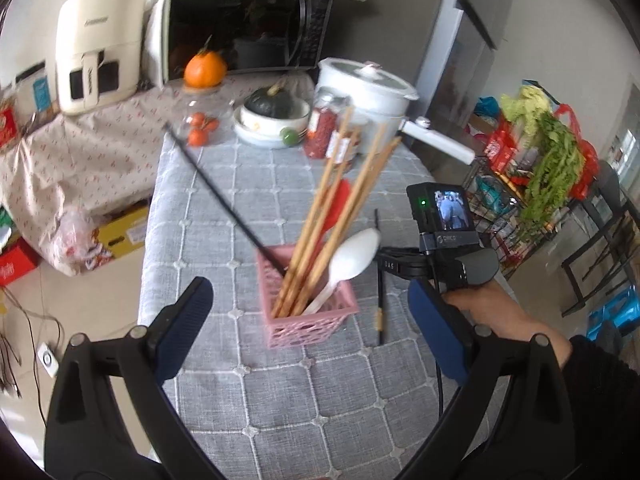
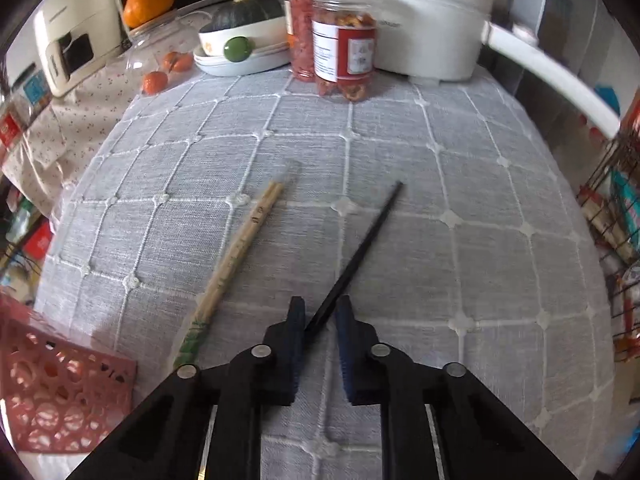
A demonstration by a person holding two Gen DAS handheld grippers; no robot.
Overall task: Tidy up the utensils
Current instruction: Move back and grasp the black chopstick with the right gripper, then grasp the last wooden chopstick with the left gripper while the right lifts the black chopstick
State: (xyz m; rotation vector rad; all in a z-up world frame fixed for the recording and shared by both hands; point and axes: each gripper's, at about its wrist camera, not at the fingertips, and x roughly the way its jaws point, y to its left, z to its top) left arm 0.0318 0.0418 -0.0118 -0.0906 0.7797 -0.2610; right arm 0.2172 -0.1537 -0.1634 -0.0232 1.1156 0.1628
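Note:
A pink lattice basket [image 1: 308, 312] stands on the grey checked tablecloth [image 1: 224, 208] and holds several wooden chopsticks [image 1: 336, 220], a white spoon [image 1: 352, 256], one black chopstick [image 1: 224, 192] and something red. My left gripper [image 1: 312, 324] hangs open just in front of the basket, with nothing between its fingers. Right of the basket a second black chopstick [image 2: 360, 248] lies on the cloth. My right gripper [image 2: 320, 308] has its pads closed narrowly around the near end of this chopstick. A pair of wooden chopsticks [image 2: 236, 256] with a green end lies to its left, beside the basket [image 2: 60, 392].
At the far edge of the table stand two clear jars [image 2: 344, 44], a white pot [image 2: 432, 20] with a long handle, a bowl holding a dark squash [image 2: 240, 20], and small tomatoes [image 2: 156, 80]. A microwave [image 1: 240, 24] sits behind; a wire rack with greens [image 1: 552, 160] is at the right.

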